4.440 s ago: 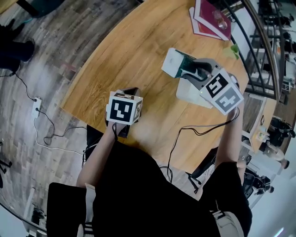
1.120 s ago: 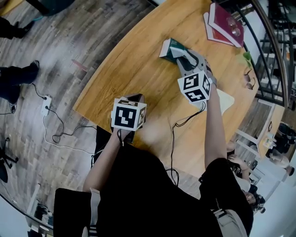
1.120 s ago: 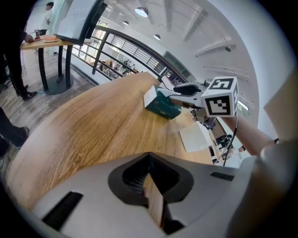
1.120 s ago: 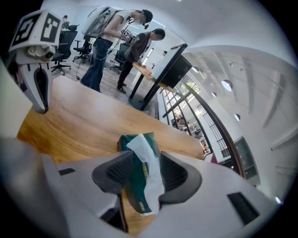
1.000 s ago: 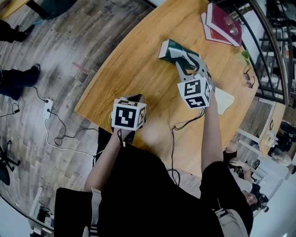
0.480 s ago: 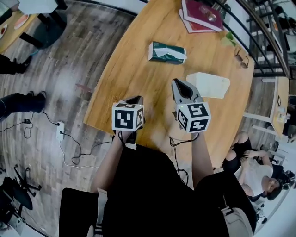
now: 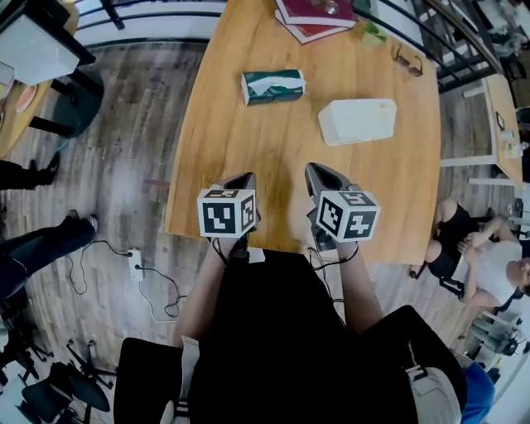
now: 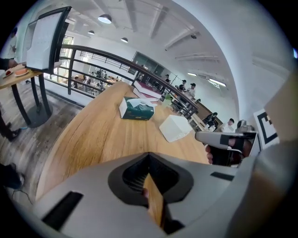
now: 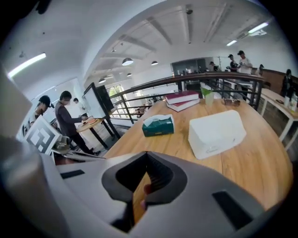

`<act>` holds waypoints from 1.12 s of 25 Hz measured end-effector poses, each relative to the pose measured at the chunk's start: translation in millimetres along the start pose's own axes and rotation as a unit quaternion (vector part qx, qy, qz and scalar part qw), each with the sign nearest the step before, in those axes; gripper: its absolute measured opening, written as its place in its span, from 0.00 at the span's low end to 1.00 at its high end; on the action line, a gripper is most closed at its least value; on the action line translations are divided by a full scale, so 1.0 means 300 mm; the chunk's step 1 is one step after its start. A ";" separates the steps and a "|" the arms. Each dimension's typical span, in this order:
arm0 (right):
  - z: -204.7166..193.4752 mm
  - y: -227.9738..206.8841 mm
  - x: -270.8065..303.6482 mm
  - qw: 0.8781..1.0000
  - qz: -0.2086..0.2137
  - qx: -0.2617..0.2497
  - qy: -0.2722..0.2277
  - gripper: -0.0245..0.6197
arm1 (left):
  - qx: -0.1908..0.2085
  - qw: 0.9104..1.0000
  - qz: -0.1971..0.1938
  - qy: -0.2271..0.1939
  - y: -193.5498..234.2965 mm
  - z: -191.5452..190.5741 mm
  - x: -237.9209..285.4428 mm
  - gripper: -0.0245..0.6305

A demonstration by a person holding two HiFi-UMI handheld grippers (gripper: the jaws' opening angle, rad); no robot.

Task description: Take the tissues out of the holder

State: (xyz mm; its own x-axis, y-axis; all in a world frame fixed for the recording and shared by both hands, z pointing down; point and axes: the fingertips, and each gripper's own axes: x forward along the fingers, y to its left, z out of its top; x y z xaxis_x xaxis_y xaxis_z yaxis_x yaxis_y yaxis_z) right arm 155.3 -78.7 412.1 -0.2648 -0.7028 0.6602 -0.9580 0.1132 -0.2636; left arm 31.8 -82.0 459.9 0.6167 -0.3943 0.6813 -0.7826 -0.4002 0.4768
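The tissues [image 7: 273, 85], a green pack with white paper showing at its top slit, lie flat on the wooden table [image 7: 248, 149], out of the holder [image 7: 358, 121] and clear of it, with bare wood between the two. The holder, a plain white box, rests on the table to the right of the pack and a little nearer the person. Beyond both, at the far edge, sits a stack of books [image 7: 315, 12], with a pair of glasses [image 7: 406, 60] to their right. The left gripper [image 7: 240, 178] and right gripper [image 7: 319, 171] hang side by side over the near edge of the table, apart from each other, both pointing toward the far end and well short of pack and holder. In the left gripper view the jaws meet at their tips with nothing between them; tissues [image 8: 136, 109] and holder [image 8: 176, 128] lie far ahead, and the right gripper [image 8: 223, 138] shows at the right. In the right gripper view the jaws are likewise closed on nothing, with tissues [image 9: 158, 125], holder [image 9: 217, 132] and books [image 9: 182, 100] ahead.
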 end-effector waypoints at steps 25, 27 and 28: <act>-0.311 0.090 -0.188 0.995 -0.063 0.068 0.038 0.05 | 0.079 0.996 -0.019 0.027 -0.068 -0.189 -0.119 0.05; -0.319 0.099 -0.194 0.995 -0.063 0.068 0.039 0.05 | 0.081 0.996 -0.019 0.027 -0.069 -0.195 -0.126 0.05; -0.321 0.103 -0.197 0.995 -0.062 0.069 0.039 0.05 | 0.082 0.996 -0.019 0.027 -0.071 -0.197 -0.129 0.05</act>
State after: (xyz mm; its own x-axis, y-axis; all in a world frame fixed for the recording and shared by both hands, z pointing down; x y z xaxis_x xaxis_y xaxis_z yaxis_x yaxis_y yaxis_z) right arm 130.8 33.8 432.7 -0.1577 -0.6481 0.7451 -0.9612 -0.0721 -0.2661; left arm 19.5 -9.4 456.2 0.6359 -0.3328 0.6964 -0.7323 -0.5451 0.4082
